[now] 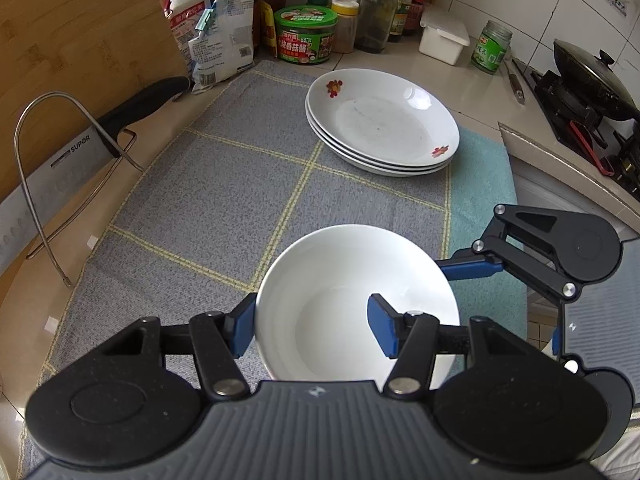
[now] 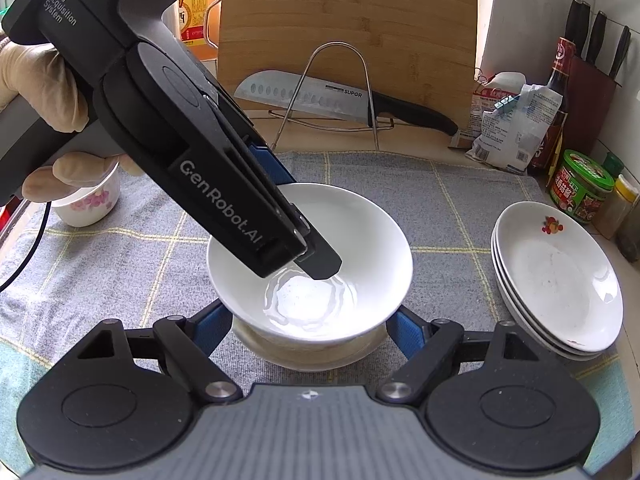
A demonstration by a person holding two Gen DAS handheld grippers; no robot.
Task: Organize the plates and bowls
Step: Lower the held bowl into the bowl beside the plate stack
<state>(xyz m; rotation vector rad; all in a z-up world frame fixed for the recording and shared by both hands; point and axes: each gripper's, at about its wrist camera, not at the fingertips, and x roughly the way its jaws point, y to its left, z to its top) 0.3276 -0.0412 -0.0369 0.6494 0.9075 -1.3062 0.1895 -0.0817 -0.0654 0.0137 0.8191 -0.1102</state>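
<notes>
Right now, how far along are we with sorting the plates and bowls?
Done: three flowered plates sit stacked on the cloth. In hand: the left gripper pinches the white bowl's rim, holding it over a second bowl that the right gripper straddles. Left: the small flowered cup stands apart.

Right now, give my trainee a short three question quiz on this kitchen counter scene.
1. True or false: the left gripper pinches the white bowl's rim.
2. How many flowered plates are stacked: A two, B three, C five?
3. Fill in: the knife rests on a wire ____.

Key: 1 true, one finger inside, one outside. 2 B. 3 rack.
</notes>
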